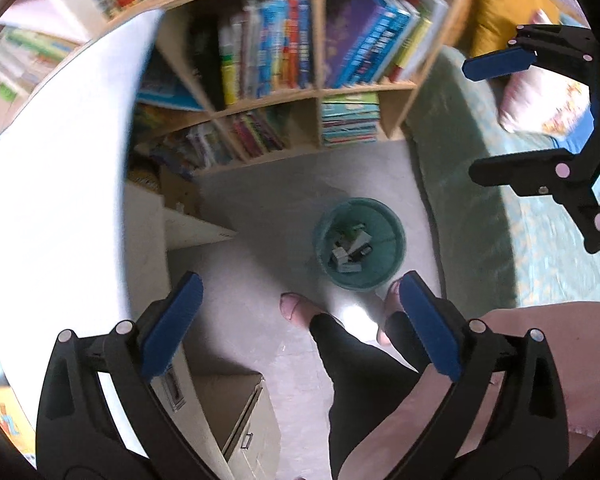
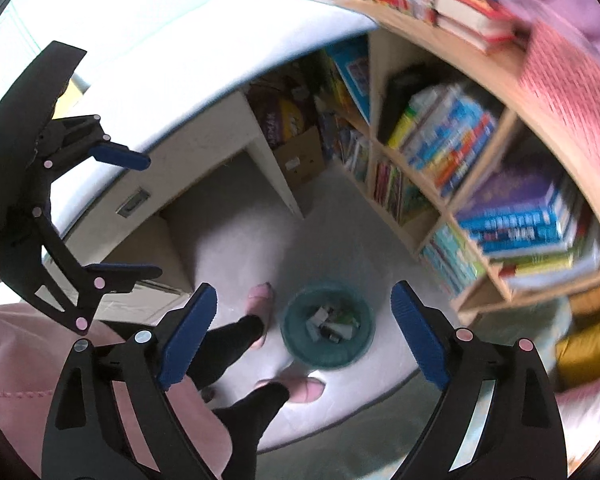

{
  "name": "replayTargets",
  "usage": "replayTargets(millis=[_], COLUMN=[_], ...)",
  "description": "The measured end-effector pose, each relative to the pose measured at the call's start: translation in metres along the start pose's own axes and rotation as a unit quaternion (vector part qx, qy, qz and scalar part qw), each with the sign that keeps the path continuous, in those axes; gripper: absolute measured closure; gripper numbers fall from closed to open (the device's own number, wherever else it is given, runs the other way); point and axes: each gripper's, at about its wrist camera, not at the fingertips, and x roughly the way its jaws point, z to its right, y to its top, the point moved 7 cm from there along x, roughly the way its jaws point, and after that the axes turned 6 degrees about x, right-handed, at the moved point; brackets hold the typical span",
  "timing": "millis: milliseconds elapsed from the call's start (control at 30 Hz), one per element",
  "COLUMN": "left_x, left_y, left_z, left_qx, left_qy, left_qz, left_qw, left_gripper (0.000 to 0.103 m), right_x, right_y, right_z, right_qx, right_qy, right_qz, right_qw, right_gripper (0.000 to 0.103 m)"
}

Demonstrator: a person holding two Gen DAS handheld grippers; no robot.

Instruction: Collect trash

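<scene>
Left wrist view: left gripper [image 1: 300, 304] spread wide, blue ribbed pads holding nothing. Below, on pale floor, round teal mesh bin [image 1: 359, 243] containing crumpled trash [image 1: 348, 250], small boxy grey-white pieces. Right gripper [image 1: 512, 116] visible at upper right, also agape and empty. Only this view shows the beige drawer cabinet [image 1: 244, 424].

Right wrist view: right gripper [image 2: 304, 328] wide open, empty; bin [image 2: 327, 327] between its pads, beside pink slippers [image 2: 260, 300]. Only here: cardboard box [image 2: 300, 156] under white desk [image 2: 180, 60]. Wooden bookshelf [image 2: 440, 208], blurred.
</scene>
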Motion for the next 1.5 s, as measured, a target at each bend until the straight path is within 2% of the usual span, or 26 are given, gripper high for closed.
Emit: replayTargets(millis=[167,300,500,833,967,1233,1500], left_x=[-0.006,-0.010,-0.016,-0.015,-0.019,-0.026,-0.032], left_y=[-0.014,-0.031,-0.061,-0.108,-0.132,-0.175,-0.224], left_z=[-0.040,-0.080,-0.137,-0.197,-0.218,-0.245,-0.268], left_qx=[-0.054,-0.108,-0.184,-0.261,-0.298,-0.375,-0.459], left_qy=[0.011,0.024,0.043,0.064,0.076,0.100,0.112], left_qz=[0.004,0.008,0.011,0.009,0.012,0.012,0.011], left_qw=[0.9985,0.9939,0.9819,0.9633,0.9516,0.9215,0.8815], left_gripper=[0.007,0.007,0.007,0.007,0.007,0.007,0.007], right_x=[0.013,0.023,0.038,0.071,0.081,0.102,0.106], right_y=[0.035,0.069,0.113,0.165,0.178,0.191,0.199], right_z=[-0.026,-0.056,-0.101,-0.171,-0.201,-0.262,-0.305], right_qx=[-0.020,-0.051,-0.095,-0.154,-0.179,-0.232,-0.266], right_qy=[0.021,0.036,0.057,0.089,0.100,0.131,0.153], right_qz=[0.001,0.004,0.007,-0.001,-0.006,-0.024,-0.023], right_qw=[1.000,0.998,0.994,0.984,0.979,0.964,0.952], right_gripper=[0.015,0.015,0.015,0.015,0.015,0.015,0.015])
